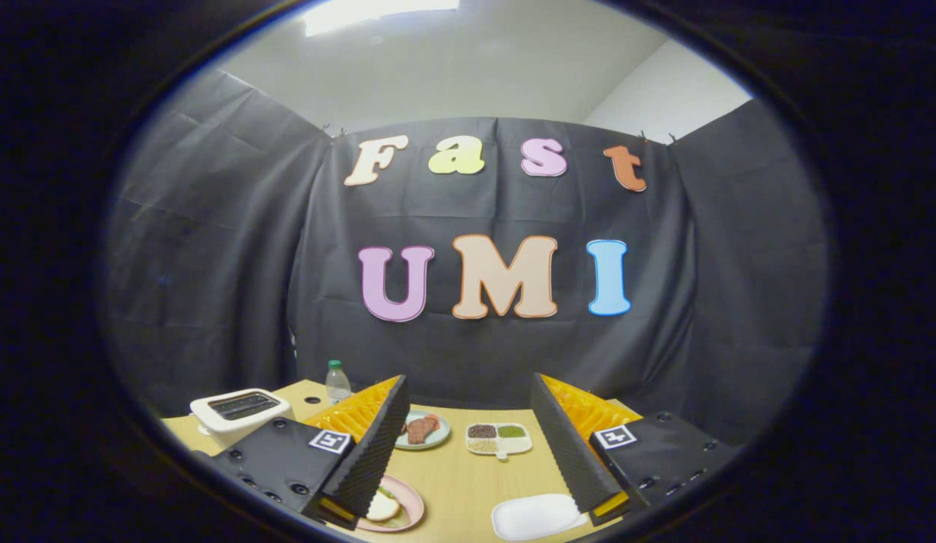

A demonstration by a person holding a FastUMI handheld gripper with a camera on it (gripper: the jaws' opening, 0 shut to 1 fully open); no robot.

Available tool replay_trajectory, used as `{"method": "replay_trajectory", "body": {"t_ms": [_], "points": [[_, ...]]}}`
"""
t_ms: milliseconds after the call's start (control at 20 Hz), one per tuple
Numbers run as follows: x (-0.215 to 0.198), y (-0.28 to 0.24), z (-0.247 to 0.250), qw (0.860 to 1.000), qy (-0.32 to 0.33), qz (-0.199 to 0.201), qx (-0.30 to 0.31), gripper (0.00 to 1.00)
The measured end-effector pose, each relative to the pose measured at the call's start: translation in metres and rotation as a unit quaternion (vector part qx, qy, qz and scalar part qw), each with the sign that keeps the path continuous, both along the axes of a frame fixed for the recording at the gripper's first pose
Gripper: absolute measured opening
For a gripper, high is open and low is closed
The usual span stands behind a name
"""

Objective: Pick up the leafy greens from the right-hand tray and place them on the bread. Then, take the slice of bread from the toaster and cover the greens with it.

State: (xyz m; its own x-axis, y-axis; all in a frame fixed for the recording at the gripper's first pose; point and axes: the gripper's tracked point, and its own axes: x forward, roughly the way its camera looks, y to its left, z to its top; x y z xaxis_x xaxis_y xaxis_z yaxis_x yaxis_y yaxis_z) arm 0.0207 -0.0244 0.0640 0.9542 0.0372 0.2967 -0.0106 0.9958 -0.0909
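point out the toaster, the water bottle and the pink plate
toaster [237, 416], gripper view, on its white top beside the slots
water bottle [337, 385], gripper view, on its clear body below the cap
pink plate [412, 504], gripper view, on its bare rim right of the bread

A staged recording booth, not a real kitchen: black cloth [211, 249] hangs as walls on three sides, plain white room walls [452, 68] and a ceiling light [377, 11] above it. Beyond the open tongs [468, 483], a small desk [468, 483] carries a toaster [237, 415], bottle [337, 381] and plates [424, 431] of food.
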Motion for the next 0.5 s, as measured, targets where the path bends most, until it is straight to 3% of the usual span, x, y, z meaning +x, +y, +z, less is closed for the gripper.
{"method": "replay_trajectory", "body": {"t_ms": [500], "points": [[-0.001,-0.036,0.001,1.0,0.006,0.014,0.015,1.0]]}}
